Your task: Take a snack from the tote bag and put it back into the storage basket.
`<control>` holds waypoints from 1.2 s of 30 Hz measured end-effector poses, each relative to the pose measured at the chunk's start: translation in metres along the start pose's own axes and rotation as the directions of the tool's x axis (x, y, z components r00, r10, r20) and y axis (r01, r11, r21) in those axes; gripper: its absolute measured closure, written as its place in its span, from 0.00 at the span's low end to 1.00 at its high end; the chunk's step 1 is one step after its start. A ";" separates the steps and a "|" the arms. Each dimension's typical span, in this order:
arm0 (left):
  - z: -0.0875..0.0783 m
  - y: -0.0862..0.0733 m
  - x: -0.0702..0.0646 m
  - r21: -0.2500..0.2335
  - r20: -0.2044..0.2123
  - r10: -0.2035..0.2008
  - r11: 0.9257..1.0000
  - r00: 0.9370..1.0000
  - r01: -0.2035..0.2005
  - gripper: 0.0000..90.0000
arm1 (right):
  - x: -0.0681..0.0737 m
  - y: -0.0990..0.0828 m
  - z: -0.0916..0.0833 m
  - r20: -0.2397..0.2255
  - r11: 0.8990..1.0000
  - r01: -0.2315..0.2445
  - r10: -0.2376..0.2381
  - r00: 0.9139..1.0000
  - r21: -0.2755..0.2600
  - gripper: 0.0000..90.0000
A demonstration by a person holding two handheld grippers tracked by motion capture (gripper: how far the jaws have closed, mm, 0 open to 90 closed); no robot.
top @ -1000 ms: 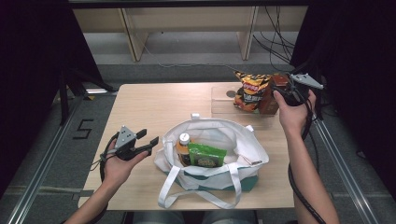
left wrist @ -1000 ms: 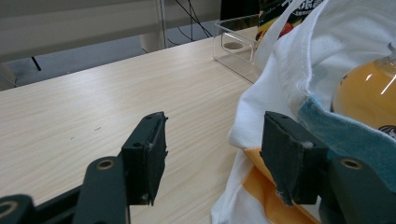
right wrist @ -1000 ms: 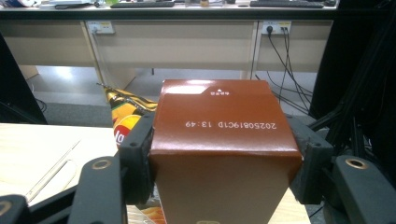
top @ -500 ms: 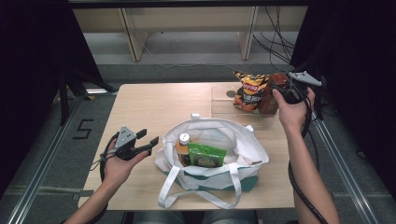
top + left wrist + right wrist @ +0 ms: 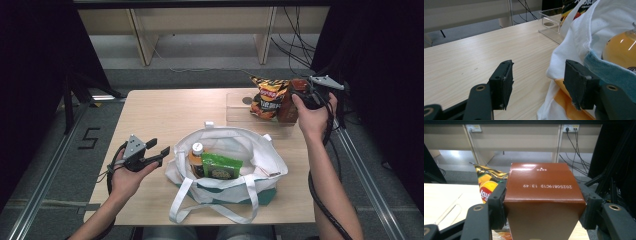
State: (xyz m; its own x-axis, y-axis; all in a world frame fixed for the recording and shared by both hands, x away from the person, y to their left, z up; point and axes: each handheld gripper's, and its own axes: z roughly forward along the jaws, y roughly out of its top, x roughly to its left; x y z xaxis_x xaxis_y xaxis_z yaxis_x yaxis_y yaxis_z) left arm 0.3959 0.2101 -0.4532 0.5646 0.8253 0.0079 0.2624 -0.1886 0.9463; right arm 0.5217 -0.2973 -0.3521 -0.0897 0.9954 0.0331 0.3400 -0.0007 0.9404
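Wooden table (image 5: pixel 165 115), light-grained, under everything. White tote bag (image 5: pixel 250 150) near its front edge, holding an orange-drink bottle (image 5: pixel 196 159) and a green packet (image 5: pixel 220 166). Clear tray (image 5: pixel 237 107) at the far right corner, with an upright chip bag (image 5: pixel 265 95) in it. Brown carton (image 5: pixel 544 202) just beside the chips, clamped between the right gripper (image 5: pixel 544 207) fingers. Left gripper (image 5: pixel 537 85) at the bag's left side, fingers apart, gripping nothing.
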 end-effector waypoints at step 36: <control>0.000 0.000 0.001 -0.002 0.000 0.005 1.000 1.000 -0.005 0.45 | -0.002 -0.026 0.017 -0.005 0.998 0.018 -0.018 1.000 0.060 0.42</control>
State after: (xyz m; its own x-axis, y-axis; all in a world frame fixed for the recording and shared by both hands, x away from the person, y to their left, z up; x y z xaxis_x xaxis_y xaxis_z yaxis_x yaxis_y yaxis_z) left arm 0.3967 0.2112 -0.4535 0.5660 0.8243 0.0125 0.2577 -0.1914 0.9471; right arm 0.5288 -0.2974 -0.3826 -0.1000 0.9948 0.0179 0.3943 0.0231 0.9187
